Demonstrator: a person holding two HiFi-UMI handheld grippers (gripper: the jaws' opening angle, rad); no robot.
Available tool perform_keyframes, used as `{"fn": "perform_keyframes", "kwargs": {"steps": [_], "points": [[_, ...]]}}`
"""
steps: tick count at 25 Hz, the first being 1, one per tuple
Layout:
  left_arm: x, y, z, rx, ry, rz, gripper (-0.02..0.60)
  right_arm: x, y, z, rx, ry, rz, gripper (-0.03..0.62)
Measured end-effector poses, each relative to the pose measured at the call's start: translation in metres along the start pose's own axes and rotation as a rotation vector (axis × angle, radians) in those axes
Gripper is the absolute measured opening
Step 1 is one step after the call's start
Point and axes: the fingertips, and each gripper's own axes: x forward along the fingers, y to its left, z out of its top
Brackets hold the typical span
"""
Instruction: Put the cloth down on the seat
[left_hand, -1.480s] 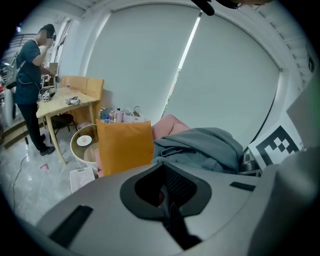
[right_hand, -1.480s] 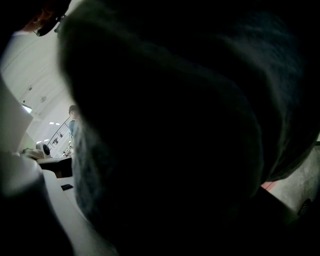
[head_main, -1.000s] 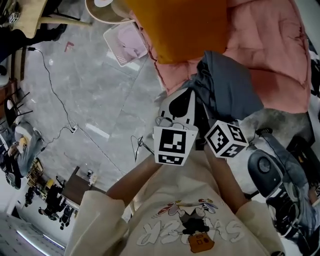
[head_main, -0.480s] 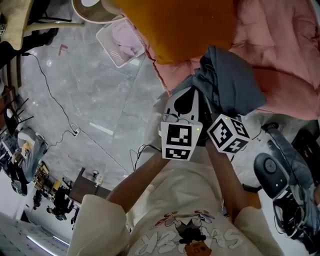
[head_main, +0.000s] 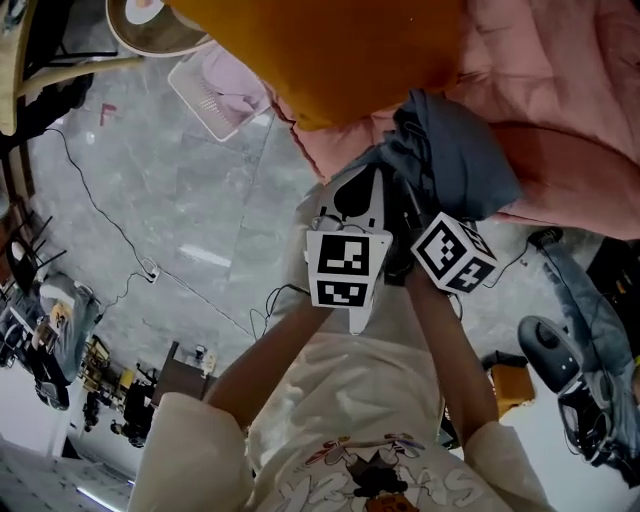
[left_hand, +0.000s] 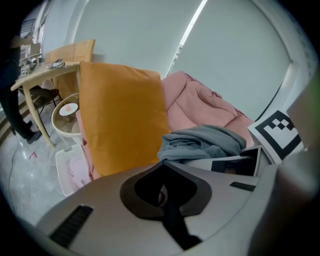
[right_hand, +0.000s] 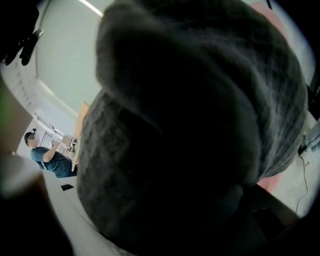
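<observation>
1. Head view looks steeply down on both grippers, held side by side at centre frame: the left gripper (head_main: 362, 200) and, just beside it on its right, the right gripper (head_main: 430, 235), both pointing toward the top of the frame
2. The grey cloth (head_main: 455, 150) is bunched right at the gripper tips, just above them in the frame, over the lower left edge of the pink quilted seat (head_main: 560, 100); I cannot tell whether it already rests on the seat
3. An orange cushion (head_main: 350, 50) fills the upper centre, on the seat and just beside the cloth
4. In the left gripper view the gripper's own grey body fills the lower half and blocks the jaws; the cloth shows just past its far edge, so whether these jaws are open or closed cannot be told
5. In the right gripper view the cloth fills nearly the whole frame, close against the lens and covering the jaws; the grip itself cannot be made out
6. A white basket (head_main: 210, 95) stands on the grey floor (head_main: 180, 200) at upper left, near the seat's corner
</observation>
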Motion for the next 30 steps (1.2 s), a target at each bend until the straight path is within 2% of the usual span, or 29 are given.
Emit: {"fn": "perform_keyframes", "kwargs": {"steps": [3, 14, 19, 25, 30], "points": [[0.013, 0.006, -0.011, -0.046, 0.039, -0.012, 0.003, 0.004, -0.014, -0.004, 0.042, 0.014, -0.028, 0.299], [0.044, 0.024, -0.026, 0.016, 0.080, -0.015, 0.003, 0.049, -0.066, -0.021, 0.234, 0.049, -0.101, 0.302], [0.051, 0.038, -0.030, -0.003, 0.095, -0.009, 0.003, 0.074, -0.073, -0.022, 0.236, 0.064, -0.128, 0.303], [0.053, 0.049, -0.041, -0.019, 0.108, 0.000, 0.003, 0.099, -0.083, -0.035, 0.310, 0.075, -0.164, 0.305], [0.056, 0.055, -0.041, -0.024, 0.114, -0.004, 0.003, 0.119, -0.088, -0.033, 0.321, 0.075, -0.175, 0.305]]}}
